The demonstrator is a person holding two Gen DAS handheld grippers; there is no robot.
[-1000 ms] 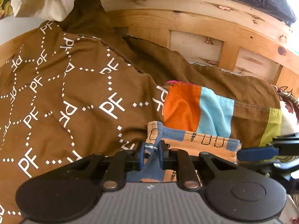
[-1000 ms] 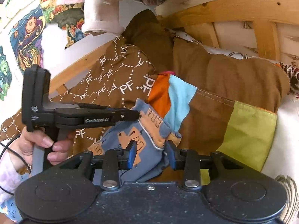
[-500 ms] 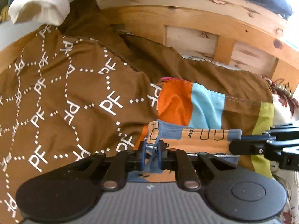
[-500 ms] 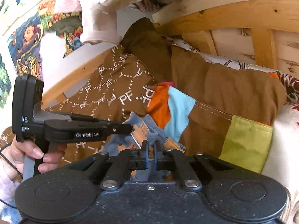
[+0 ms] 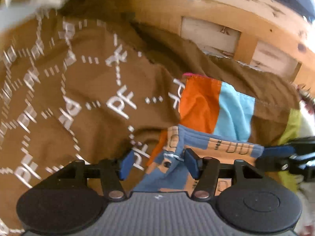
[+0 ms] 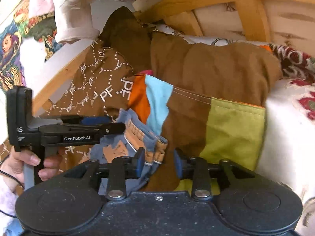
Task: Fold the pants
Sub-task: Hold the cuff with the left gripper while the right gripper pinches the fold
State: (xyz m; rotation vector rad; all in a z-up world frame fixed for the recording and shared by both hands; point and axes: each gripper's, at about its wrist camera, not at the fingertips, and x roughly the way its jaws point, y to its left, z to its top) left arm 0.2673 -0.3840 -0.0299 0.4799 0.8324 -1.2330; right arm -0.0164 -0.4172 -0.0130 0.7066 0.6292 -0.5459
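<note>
Small blue-and-orange printed pants (image 5: 196, 137) lie folded on a brown blanket. My left gripper (image 5: 158, 163) hovers over their left waistband corner. Its jaws are opening, and the corner sits loose between the blue pads (image 5: 126, 164), closer to the right one. My right gripper (image 6: 159, 162) is at the other end of the pants (image 6: 118, 151), its jaws opening too. The waistband edge rests beside its left pad (image 6: 140, 161), with a gap to the right pad. Each view catches the other tool: the right gripper (image 5: 273, 157) and the left gripper (image 6: 110, 123).
The brown blanket (image 5: 78, 108) has white "PF" print and orange (image 5: 198, 106), light blue and lime green (image 6: 234, 129) patches. A wooden bed frame (image 5: 196, 9) rises close behind. A hand (image 6: 29, 163) holds the left tool. White floral bedding (image 6: 285, 137) lies to the right.
Both grippers were shut on the pants' waistband half a second ago and now stand open, leaving the cloth lying on the blanket. The left view has shifted slightly.
</note>
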